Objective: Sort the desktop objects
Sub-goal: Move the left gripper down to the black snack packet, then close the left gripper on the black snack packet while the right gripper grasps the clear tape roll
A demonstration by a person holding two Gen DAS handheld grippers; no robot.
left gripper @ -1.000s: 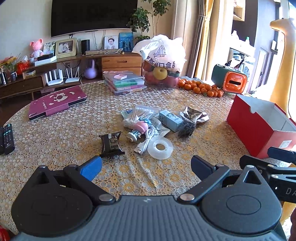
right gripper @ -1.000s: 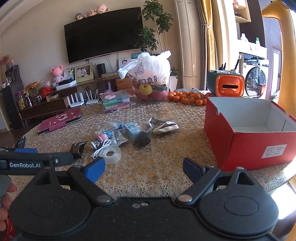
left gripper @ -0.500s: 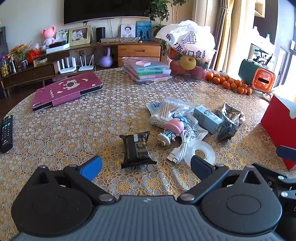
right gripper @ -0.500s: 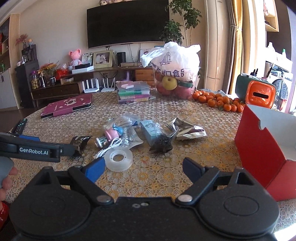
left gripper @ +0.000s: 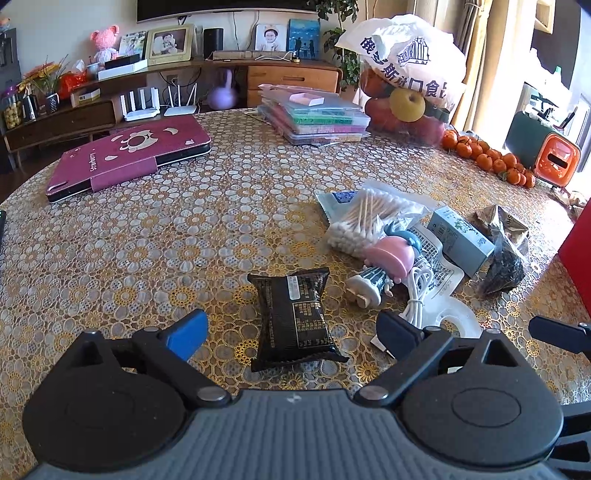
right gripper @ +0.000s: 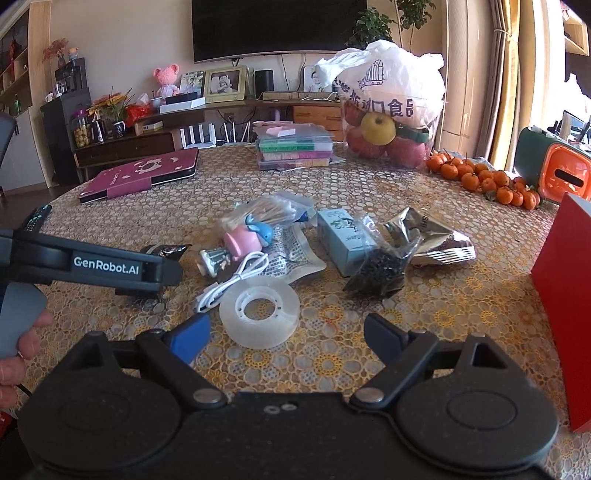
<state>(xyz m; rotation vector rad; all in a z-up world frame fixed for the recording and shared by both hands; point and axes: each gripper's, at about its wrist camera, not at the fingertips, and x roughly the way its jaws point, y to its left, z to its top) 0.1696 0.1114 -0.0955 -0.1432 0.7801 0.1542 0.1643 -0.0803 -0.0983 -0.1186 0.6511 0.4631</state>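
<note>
Round table (left gripper: 147,240) with a gold floral lace-pattern cover, sitting in a living room: TV (right gripper: 277,29) on the wall, a low wooden console under it with photo frames and a pink plush bear (right gripper: 166,79). Far side of the table has a maroon case (left gripper: 129,155), a stack of clear plastic boxes (left gripper: 314,118), a white bag of fruit (right gripper: 391,107) and a row of mandarins (right gripper: 480,181). Red box (right gripper: 565,288) at the right edge.

The clutter to sort is mid-table: cotton swabs (left gripper: 369,218), pink and blue figurine (left gripper: 384,262), white cable (right gripper: 232,284), teal carton (right gripper: 345,240), foil packets.

Compared to a second ago both cameras are lower and much closer in. The black snack packet (left gripper: 295,314) now lies between the fingers of the left gripper (left gripper: 291,332), which has just narrowed a touch but isn't touching it, still spread wide. The tape roll (right gripper: 258,310) sits between the right gripper (right gripper: 288,338) fingers, also spread and not touching
</note>
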